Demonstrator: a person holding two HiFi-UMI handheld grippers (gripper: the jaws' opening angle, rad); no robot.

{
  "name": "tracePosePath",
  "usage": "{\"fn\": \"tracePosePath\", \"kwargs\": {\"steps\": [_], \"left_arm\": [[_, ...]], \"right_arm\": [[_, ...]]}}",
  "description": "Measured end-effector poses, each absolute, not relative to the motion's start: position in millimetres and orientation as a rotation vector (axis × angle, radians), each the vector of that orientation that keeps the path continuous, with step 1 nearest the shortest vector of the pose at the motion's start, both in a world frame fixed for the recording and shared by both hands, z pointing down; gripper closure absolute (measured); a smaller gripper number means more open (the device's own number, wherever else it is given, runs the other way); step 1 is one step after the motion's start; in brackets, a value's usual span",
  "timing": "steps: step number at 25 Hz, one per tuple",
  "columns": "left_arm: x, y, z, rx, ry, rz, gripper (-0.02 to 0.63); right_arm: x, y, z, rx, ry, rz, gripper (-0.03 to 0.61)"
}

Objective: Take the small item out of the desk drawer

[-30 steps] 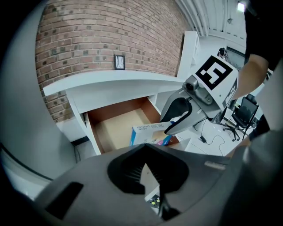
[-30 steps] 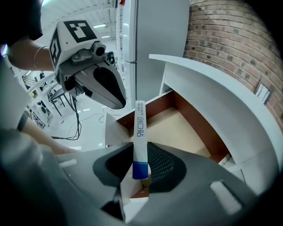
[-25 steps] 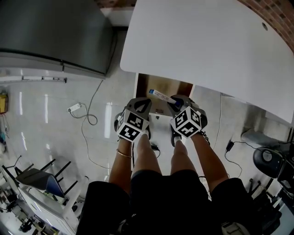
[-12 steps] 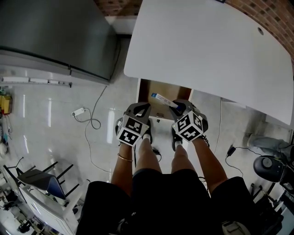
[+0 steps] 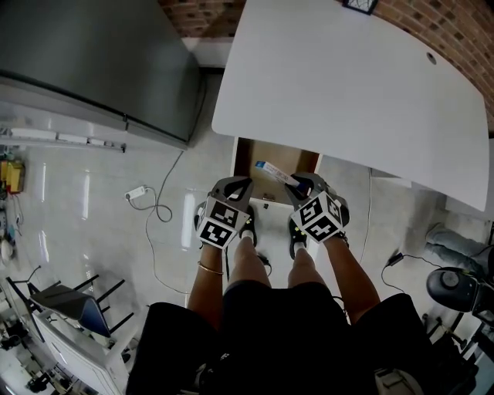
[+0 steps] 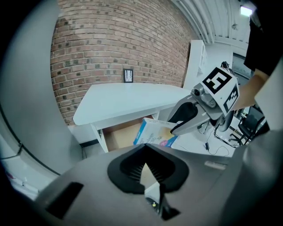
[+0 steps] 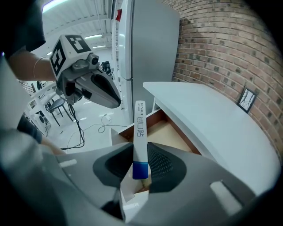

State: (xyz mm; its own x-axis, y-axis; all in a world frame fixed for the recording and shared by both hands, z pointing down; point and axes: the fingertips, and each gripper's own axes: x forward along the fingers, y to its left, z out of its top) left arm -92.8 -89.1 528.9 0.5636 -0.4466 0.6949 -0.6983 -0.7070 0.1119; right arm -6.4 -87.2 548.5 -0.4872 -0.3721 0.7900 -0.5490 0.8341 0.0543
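Observation:
The small item is a flat white box with a blue end. My right gripper is shut on that blue end, and the box juts forward over the open drawer of the white desk. In the right gripper view the box stands edge-on between the pads, above the drawer. My left gripper hangs beside it on the left, shut with nothing in it. The left gripper view shows the box held by the right gripper in front of the drawer.
A tall grey cabinet stands left of the desk against a brick wall. Cables and a plug strip lie on the glossy floor. A small framed picture sits at the desk's back edge. An office chair base is at the right.
Both grippers have risen a little together. The box has stayed in the right gripper and sits higher over the drawer.

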Motion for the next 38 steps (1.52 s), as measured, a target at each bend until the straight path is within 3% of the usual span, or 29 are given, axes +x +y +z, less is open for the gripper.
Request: {"fn": "tracePosePath", "kwargs": {"steps": [38], "left_arm": [[-77.6,-84.0,433.6,2.539,-1.012,0.86,0.614]], "right_arm": [[22.8,-77.9,459.7,0.795,-2.215,0.225,0.471]]}}
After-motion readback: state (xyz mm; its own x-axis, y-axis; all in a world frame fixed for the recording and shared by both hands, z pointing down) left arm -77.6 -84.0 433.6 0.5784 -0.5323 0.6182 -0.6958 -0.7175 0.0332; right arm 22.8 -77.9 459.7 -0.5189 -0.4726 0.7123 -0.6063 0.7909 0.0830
